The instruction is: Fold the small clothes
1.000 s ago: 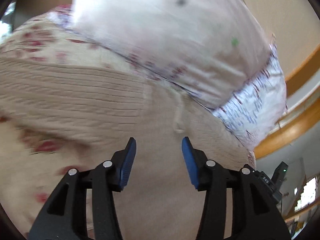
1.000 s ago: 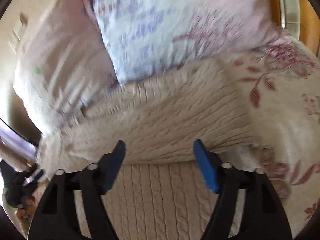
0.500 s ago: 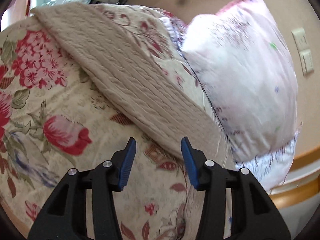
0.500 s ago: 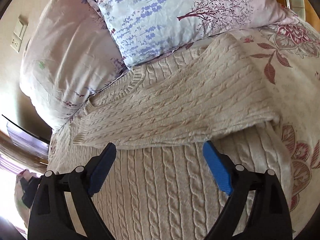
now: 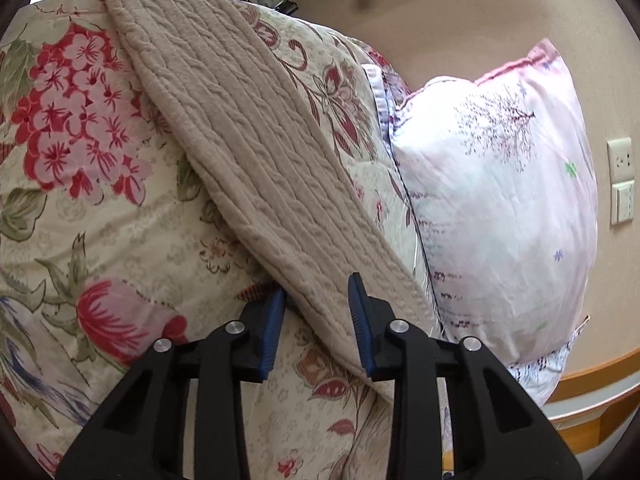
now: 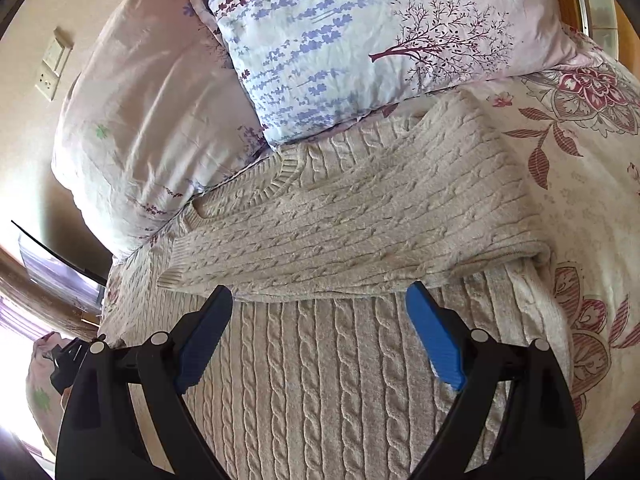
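Cable-knit sweater (image 6: 360, 220) looks thick, soft, floppy — I'd pinch its folded edge; left claw (image 5: 316, 320) half-open around that edge, right claw (image 6: 320, 332) wide, empty.

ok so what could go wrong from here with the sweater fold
1. The left gripper is open with the sweater edge between its pads; closing low could also pinch the floral quilt underneath.
2. The sleeve folded across the body lies loose, so a pull might slide it out of place.
3. The collar end touches the pillows, which may snag a lengthwise fold.
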Tool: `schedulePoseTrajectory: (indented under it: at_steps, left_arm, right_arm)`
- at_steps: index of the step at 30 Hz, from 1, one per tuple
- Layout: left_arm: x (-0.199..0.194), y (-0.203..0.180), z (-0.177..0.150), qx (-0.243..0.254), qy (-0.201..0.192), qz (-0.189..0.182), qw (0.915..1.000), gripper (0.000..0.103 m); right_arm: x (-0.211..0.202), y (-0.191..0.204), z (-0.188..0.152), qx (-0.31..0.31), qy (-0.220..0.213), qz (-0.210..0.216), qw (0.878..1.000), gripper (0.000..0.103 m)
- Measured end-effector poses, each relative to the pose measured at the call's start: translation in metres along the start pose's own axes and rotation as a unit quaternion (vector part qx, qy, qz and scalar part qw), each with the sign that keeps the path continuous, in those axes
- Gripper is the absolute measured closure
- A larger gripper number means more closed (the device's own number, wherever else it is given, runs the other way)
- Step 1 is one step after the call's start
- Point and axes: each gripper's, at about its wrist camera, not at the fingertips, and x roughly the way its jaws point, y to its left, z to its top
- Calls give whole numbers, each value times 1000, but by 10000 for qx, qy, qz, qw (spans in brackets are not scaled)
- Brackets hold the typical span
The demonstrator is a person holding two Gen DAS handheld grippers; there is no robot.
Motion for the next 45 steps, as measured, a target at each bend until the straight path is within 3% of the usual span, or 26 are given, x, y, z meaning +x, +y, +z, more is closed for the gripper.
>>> schedulePoseTrajectory:
  at_steps: [3,5,8,10,15,17,20,23,25,27,30,33,36,38,42,45]
  left_arm:
    - [2,4,3,-142,-134,-24,9998,78]
    - [5,9,5,-256,-143,-15,9996,93]
    - [4,9,4,-354,-179,-103,9992,95]
    - [-2,-6,1,-125,-307,-203,9992,96]
    - [-15,-61,-11,355,-350,-884,9948,96]
    - [-17,-91,-24,666,-315,-1221,9898,96]
    - [-9,-144,-58,1281,-92,-1870,9739,96]
    - [14,-179,-105,1772,302,-2295,9566,96]
    - [37,-189,-135,1951,621,-2351,9502,96]
    - [74,-190,-172,2059,1150,-2162,9475,96]
    - [118,-175,-203,1856,1879,-1785,9478,95]
    - [132,-160,-207,1560,2137,-1690,9494,94]
    - [124,-155,-194,1402,1965,-1616,9569,88]
    - [117,-148,-180,1220,1776,-1512,9647,72]
    - [110,-125,-148,708,1494,-1260,9782,72]
    - [111,-107,-131,247,1390,-1153,9833,72]
  right_arm:
    - [-1,-2,0,19,-9,0,10000,13]
    - [-1,-3,-1,12,-3,-3,10000,13]
    - [-3,-4,-1,-3,-6,2,10000,13]
    - [-7,-5,0,-24,-59,-4,10000,13]
    - [-17,-2,2,-120,-260,-21,9996,13]
    - [-20,-1,2,-174,-313,-10,9994,13]
    - [-22,-1,0,-223,-336,-17,9992,13]
    - [-21,-3,-3,-208,-310,-18,9993,13]
    - [-19,-5,-5,-184,-282,-33,9994,13]
    - [-17,-7,-7,-158,-227,-42,9996,13]
    - [-16,-8,-10,-162,-159,-84,9997,13]
    - [-17,-8,-10,-189,-148,-115,9996,13]
    - [-19,-9,-10,-185,-201,-109,9996,13]
    - [-19,-9,-10,-185,-206,-70,9996,13]
    - [-17,-6,-12,-235,-174,-5,9996,13]
    - [-16,-5,-13,-284,-166,21,9995,13]
